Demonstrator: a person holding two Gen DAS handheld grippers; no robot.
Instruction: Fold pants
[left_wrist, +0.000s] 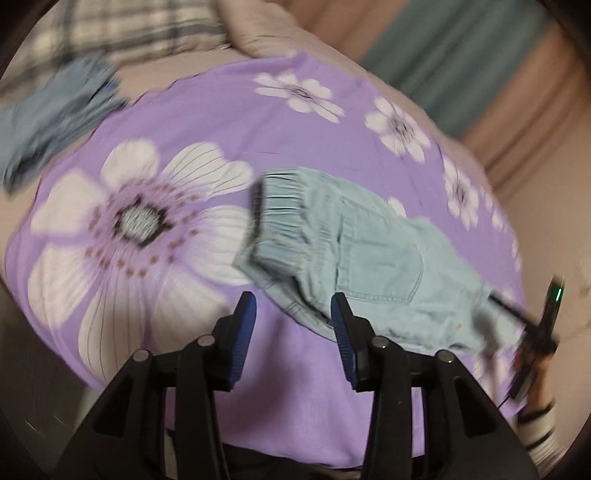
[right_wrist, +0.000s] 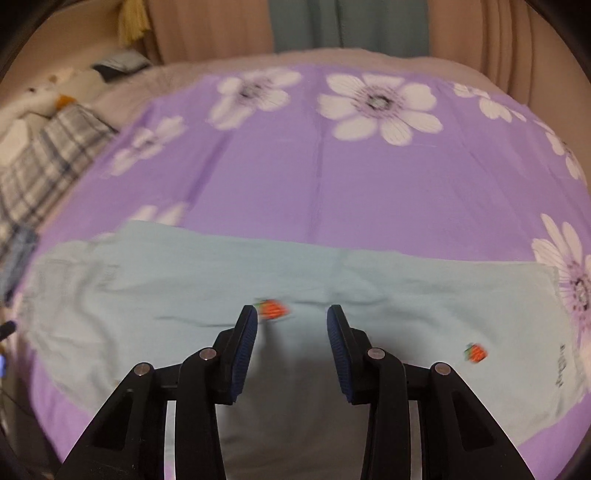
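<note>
The pale blue pants (right_wrist: 258, 295) lie spread flat across the near part of the purple flowered bedspread (right_wrist: 332, 184), while the left gripper (left_wrist: 293, 314) and right gripper (right_wrist: 291, 325) hover above with fingers parted, gripping nothing.

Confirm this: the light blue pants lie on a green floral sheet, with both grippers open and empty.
Wrong colour. The sheet is purple with white flowers, as the right wrist view shows. The pants do lie on it, and the left gripper and right gripper are open and empty.

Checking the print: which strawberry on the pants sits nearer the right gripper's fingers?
The strawberry beside the right gripper's left fingertip; the other strawberry lies far right.
</note>
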